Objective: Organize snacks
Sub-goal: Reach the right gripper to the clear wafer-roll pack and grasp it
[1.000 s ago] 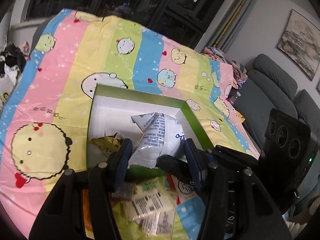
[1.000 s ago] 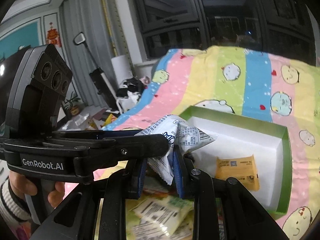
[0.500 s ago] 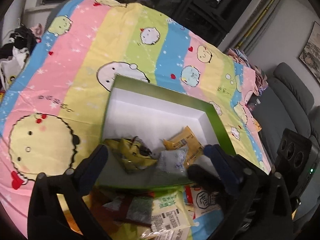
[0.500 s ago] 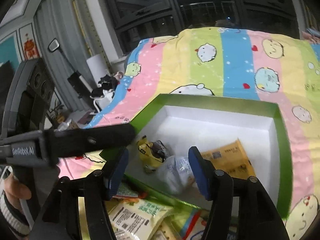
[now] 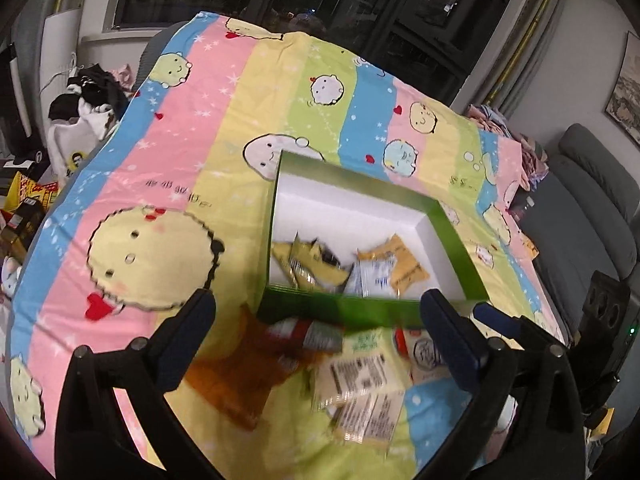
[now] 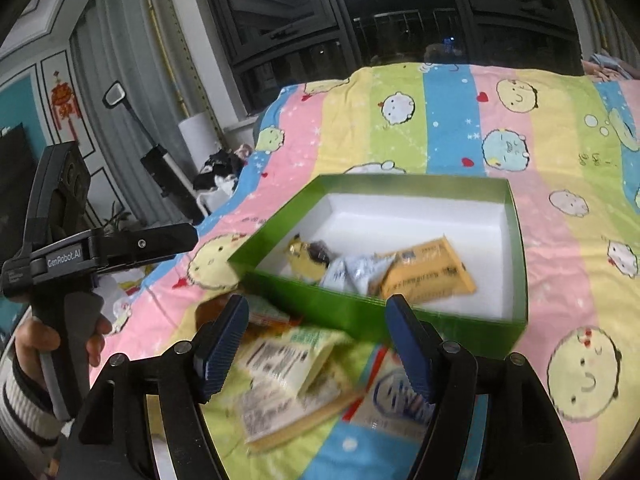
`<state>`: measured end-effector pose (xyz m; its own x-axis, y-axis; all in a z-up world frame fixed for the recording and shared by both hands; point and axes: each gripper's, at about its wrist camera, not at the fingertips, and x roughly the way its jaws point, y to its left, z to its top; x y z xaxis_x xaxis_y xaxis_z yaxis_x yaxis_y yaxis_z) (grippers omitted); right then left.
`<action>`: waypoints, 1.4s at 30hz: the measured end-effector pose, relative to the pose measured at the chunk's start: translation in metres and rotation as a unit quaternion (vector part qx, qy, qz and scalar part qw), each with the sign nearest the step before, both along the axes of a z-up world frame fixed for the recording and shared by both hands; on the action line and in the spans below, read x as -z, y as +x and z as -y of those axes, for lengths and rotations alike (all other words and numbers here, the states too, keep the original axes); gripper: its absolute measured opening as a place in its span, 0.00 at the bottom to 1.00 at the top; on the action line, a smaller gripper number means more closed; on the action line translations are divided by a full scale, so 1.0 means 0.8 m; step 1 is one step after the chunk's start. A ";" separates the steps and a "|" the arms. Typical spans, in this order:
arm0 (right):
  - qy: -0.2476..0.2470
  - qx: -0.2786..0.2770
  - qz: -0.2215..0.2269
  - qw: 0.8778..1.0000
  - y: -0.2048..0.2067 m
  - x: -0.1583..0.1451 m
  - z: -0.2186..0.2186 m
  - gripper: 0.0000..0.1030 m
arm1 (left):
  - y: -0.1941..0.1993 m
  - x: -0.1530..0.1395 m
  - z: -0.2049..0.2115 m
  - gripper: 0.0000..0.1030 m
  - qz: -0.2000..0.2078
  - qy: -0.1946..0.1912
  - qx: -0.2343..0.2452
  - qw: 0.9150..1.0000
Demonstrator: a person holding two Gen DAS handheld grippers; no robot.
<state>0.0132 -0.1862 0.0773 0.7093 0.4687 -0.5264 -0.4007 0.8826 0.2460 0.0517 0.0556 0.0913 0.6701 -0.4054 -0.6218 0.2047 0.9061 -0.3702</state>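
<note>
I see a bedsheet [image 6: 452, 120] striped in pink, yellow, green and blue, dotted with round cartoon faces, white stars and small red hearts. The box [image 6: 352, 312] is glossy green outside, plain white inside. In it lie an orange packet [image 6: 428, 276], a white-and-blue packet [image 6: 356, 272] and a yellow packet [image 6: 304, 258]. My fingers [image 6: 220, 344] carry ribbed dark-blue pads on black frames.

A shallow green box [image 6: 360, 312] with a white inside holds a yellow packet [image 6: 306, 258], a white-blue one [image 6: 360, 272] and an orange one [image 6: 428, 276]. More flat packets [image 6: 280, 376] lie blurred just beside its near wall.
</note>
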 end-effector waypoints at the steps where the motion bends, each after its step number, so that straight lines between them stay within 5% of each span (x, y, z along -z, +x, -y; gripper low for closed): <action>1: -0.005 -0.001 0.000 1.000 -0.007 0.001 -0.001 0.70 | -0.007 0.003 -0.001 0.99 -0.003 -0.001 0.001 1.000; 18: -0.030 -0.036 -0.054 0.997 -0.074 0.050 -0.028 0.70 | -0.068 0.066 0.003 0.99 -0.063 -0.007 0.028 0.998; 42: -0.053 -0.047 -0.084 0.994 -0.070 0.088 -0.051 0.70 | -0.055 0.110 0.067 0.99 -0.105 0.014 0.116 0.988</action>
